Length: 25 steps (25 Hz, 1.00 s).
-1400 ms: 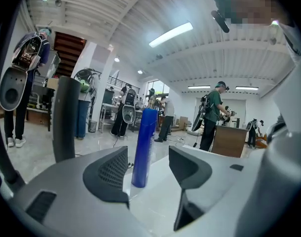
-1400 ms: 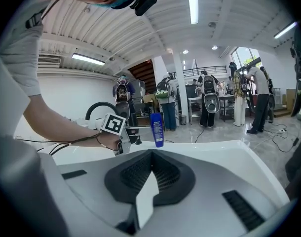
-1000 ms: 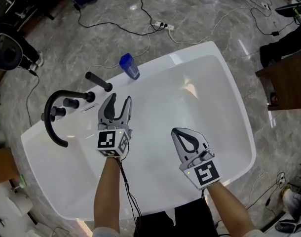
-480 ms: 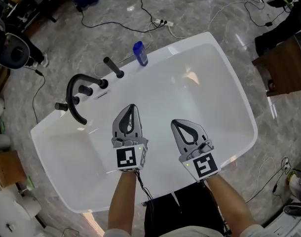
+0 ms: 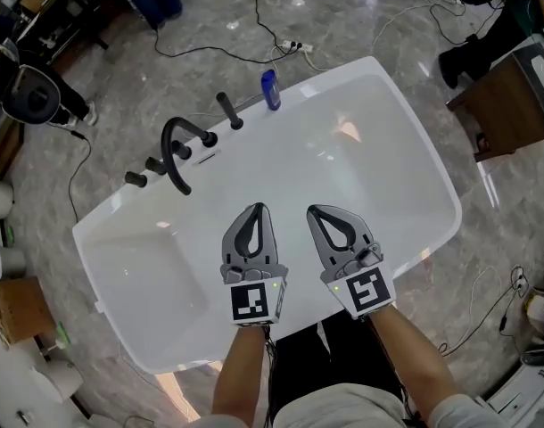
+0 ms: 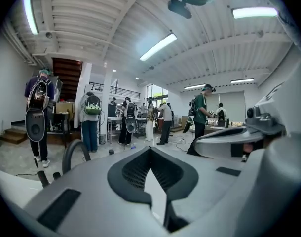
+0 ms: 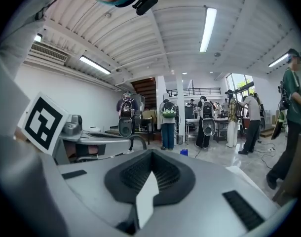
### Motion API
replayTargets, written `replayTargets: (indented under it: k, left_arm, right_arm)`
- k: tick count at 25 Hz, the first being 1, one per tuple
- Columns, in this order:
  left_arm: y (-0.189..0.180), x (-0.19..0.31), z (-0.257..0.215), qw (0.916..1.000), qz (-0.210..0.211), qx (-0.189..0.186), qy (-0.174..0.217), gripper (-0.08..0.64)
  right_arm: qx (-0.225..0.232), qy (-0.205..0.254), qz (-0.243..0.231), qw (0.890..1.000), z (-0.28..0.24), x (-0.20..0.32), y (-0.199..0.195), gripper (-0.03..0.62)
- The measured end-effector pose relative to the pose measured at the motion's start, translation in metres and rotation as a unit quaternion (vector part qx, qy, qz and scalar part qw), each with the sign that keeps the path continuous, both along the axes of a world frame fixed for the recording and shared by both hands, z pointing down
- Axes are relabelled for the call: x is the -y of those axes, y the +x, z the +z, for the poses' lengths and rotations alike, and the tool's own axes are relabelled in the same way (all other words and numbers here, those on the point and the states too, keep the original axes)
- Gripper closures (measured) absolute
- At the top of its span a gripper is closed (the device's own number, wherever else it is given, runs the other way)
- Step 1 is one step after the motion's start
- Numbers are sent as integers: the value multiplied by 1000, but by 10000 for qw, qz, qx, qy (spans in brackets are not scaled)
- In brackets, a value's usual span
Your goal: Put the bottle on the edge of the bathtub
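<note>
A blue bottle (image 5: 270, 89) stands upright on the far rim of the white bathtub (image 5: 406, 127), just right of the black tap fittings. Both grippers hover side by side over the tub's near part, far from the bottle. My left gripper (image 5: 256, 212) is shut with nothing in it; its jaws meet at the tip (image 6: 150, 149). My right gripper (image 5: 318, 212) is also shut and empty (image 7: 151, 154). In the right gripper view the bottle (image 7: 184, 152) shows as a small blue spot beyond the jaws.
A black curved spout (image 5: 174, 154) and black handles (image 5: 228, 110) stand on the tub's far-left rim. Cables (image 5: 254, 43) trail over the marble floor. A wooden cabinet (image 5: 508, 96) stands at right. Several people stand in the room behind (image 6: 91, 120).
My left gripper has shut and pulled back from near the tap toward the tub's near edge, beside the right gripper. The bottle stays on the rim. The head view has shifted.
</note>
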State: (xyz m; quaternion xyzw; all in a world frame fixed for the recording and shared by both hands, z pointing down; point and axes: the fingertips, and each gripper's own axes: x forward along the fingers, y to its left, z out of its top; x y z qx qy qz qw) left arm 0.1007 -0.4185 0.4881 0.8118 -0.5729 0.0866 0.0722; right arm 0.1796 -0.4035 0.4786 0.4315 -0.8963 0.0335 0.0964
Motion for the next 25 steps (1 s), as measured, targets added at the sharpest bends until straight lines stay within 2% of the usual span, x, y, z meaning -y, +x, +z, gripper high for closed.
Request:
replayTargets:
  k: [6,10,14,17,22,25]
  left_arm:
    - [-17,-45,-47,9996,-75,-140,241,551]
    - [-29,-76,-66,9993,-191,-221,242,550]
    - [-44,-110,-82,9995,-243,-118,141,551]
    - [-52,-131,-97,9995,-295,-100,61,550]
    - [-52,-162,-137,9985,-492,-119,210,551]
    - [-52,-181,-154,9971,-725,-56,213,551]
  right_arm:
    - [226,143,122,9996,-40,-32,-24,586]
    - [194,356,148,9991,-69,-54,-36,586]
    - [224,404,198,9987,-93,-79,-45,586]
    - [269,448,229,9984,-115,-98,-47,587]
    - [238,500,271,9981,-151,-128,-32,586]
    - [377,554,113,9977,-174,-143,-30,588]
